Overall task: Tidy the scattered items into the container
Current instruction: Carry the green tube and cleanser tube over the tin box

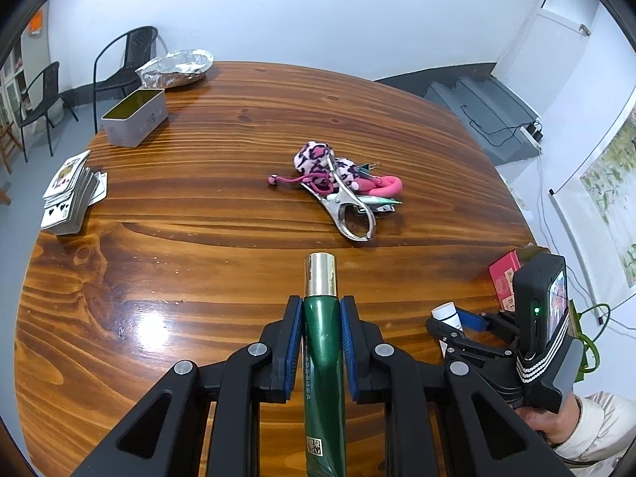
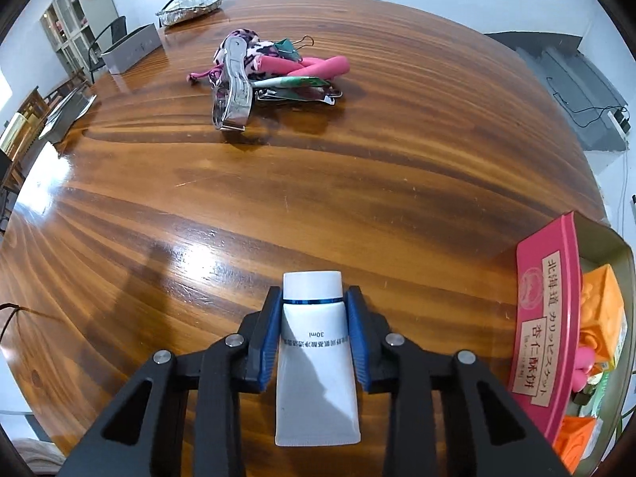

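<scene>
Glossy varnished wood table [image 1: 198, 278], shiny metal clamp [image 1: 346, 206], fuzzy cloth pouch [image 1: 314, 157], smooth white plastic tube [image 2: 316, 357].

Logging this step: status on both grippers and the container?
Left gripper shut on green tube. Right gripper shut on white tube. Pink tin at right, part-filled. Pile still out mid-table.

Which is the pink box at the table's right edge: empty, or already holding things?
Holding things. In the right wrist view, orange packets and a pink item lie inside the pink rectangular box.
</scene>
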`<move>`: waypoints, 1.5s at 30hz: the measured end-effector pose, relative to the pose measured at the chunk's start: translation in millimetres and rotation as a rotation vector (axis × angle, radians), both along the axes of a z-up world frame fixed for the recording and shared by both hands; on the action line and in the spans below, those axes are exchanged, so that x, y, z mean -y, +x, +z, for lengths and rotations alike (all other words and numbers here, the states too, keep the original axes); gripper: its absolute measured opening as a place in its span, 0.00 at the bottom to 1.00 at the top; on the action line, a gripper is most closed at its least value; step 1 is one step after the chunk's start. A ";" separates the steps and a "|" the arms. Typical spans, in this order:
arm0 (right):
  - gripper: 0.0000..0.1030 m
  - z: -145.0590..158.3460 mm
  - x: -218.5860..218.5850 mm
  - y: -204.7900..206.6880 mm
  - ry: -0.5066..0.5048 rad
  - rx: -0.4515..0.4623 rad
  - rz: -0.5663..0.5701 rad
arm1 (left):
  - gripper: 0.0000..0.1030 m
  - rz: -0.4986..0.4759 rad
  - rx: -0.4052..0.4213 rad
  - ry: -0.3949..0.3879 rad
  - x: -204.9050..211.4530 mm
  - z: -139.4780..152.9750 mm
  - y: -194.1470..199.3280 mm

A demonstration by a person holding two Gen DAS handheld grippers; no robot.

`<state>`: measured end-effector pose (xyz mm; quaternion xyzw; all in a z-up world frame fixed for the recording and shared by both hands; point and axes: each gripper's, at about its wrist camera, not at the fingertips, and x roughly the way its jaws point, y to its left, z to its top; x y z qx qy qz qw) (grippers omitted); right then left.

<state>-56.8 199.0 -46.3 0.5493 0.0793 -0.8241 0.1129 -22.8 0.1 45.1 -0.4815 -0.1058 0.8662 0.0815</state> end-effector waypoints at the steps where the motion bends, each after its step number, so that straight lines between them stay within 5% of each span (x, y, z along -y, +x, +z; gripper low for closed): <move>1: 0.33 0.5 -2.0 1.3 -0.011 0.003 -0.002 | 0.19 -0.005 -0.002 0.000 -2.0 0.6 -0.1; 14: 0.33 70.9 -48.4 28.5 -0.173 -0.118 -0.056 | 0.19 -0.064 -0.034 -0.004 -45.9 17.6 2.0; 26: 0.33 115.9 -127.6 54.9 -0.224 -0.203 -0.175 | 0.19 -0.184 -0.058 -0.005 -131.5 33.3 -4.7; 45: 0.33 122.8 -259.2 90.8 -0.240 -0.224 -0.347 | 0.19 -0.358 -0.082 0.027 -270.0 49.4 -17.3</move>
